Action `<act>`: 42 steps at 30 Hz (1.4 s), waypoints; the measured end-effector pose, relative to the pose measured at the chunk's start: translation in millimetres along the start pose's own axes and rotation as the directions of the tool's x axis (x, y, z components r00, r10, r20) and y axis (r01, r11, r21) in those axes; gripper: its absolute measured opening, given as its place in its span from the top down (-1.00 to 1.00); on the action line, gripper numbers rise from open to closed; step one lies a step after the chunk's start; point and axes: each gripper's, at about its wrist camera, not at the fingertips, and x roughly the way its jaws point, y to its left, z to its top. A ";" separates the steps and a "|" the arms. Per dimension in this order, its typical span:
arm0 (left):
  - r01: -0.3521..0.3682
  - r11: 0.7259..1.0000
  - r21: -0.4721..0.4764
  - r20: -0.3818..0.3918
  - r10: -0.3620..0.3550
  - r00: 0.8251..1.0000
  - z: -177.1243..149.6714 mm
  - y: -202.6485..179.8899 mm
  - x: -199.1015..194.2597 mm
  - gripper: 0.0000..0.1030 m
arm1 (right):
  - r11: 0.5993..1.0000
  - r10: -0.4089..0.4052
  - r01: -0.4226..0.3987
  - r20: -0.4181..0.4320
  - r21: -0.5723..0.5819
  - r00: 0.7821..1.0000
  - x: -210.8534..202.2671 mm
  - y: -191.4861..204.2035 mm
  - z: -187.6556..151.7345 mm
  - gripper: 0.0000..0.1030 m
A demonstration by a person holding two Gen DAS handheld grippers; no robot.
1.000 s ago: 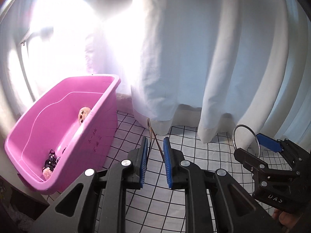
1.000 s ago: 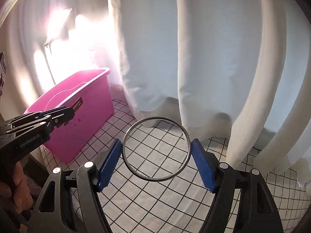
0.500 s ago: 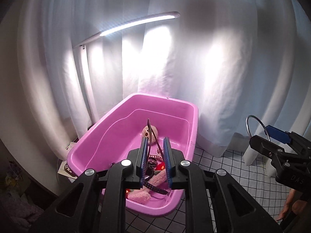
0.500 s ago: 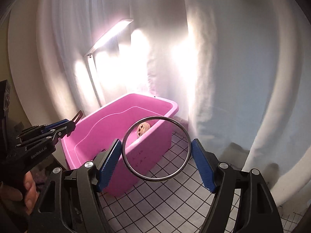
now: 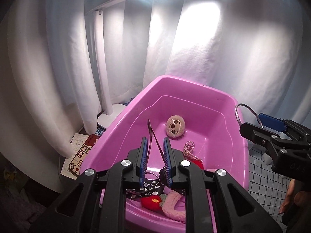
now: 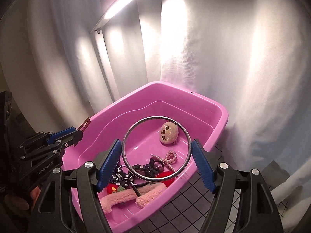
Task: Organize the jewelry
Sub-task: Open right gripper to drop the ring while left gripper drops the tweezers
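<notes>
Several pieces already lie in the pink tub (image 6: 213, 106): a pearl bow (image 6: 167, 158), plush clips and a round sloth face. Above the tub, the right gripper (image 6: 156, 151) clamps a metal bangle (image 6: 127, 136) across wide-spread fingers, and the nearly closed left gripper (image 5: 155, 151) pinches a thin dark hair clip (image 5: 149, 130). Both are yet to be dropped in.

Both grippers share one build: the left gripper (image 5: 155, 155) and the right gripper (image 6: 157, 161) have angular black plastic arms with triangular cut-outs, round silver screws at the pivots, and ribbed blue pads (image 6: 203, 165) lining the fingers. Seen side-on in the right wrist view, the left gripper's black body bears pale lettering, "GenRobot.AI". The right's body shows faint raised letters, "DAS".
</notes>
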 end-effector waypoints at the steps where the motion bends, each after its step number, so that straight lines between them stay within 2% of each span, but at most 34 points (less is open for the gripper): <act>1: 0.003 1.000 -0.001 -0.015 -0.003 1.000 0.5 2.0 6.6 0.66 | 1.000 -0.001 0.001 -0.018 -0.003 1.000 9.0 2.6 1.4 -0.38; 6: 0.023 1.000 -0.014 -0.090 -0.024 0.996 1.3 12.2 36.5 0.65 | 1.000 -0.011 0.012 -0.088 0.013 0.996 45.0 3.9 5.4 -0.38; 14: 0.025 1.000 -0.008 -0.169 -0.026 0.985 1.0 17.1 68.7 0.65 | 1.000 -0.021 0.024 -0.170 0.015 0.985 77.9 2.0 4.0 -0.38; 25: -0.018 0.999 -0.050 -0.228 0.006 0.974 0.6 20.4 78.4 0.61 | 0.999 -0.018 0.027 -0.224 0.036 0.975 96.3 -12.5 12.8 -0.40; 27: -0.024 0.998 -0.062 -0.229 0.009 0.973 0.6 22.9 77.5 0.35 | 0.998 -0.023 0.035 -0.224 0.050 0.974 95.4 -15.8 15.4 -0.40; 32: -0.045 0.996 -0.076 -0.222 0.027 0.975 0.9 29.3 72.1 0.06 | 0.997 -0.033 0.046 -0.206 0.060 0.978 87.5 -16.9 15.8 -0.40; 35: -0.063 0.994 -0.085 -0.211 0.043 0.977 1.0 31.2 68.3 -0.44 | 0.997 -0.031 0.044 -0.201 0.063 0.979 85.3 -14.9 13.1 -0.40; 38: -0.062 0.994 -0.084 -0.207 0.044 0.977 2.0 30.5 65.6 -0.46 | 0.997 -0.037 0.050 -0.204 0.059 0.978 85.4 -13.6 10.8 -0.40; 42: -0.073 0.994 -0.087 -0.214 0.053 0.975 3.3 29.9 63.4 -0.68 | 0.996 -0.048 0.062 -0.200 0.061 0.979 82.6 -14.0 9.5 -0.40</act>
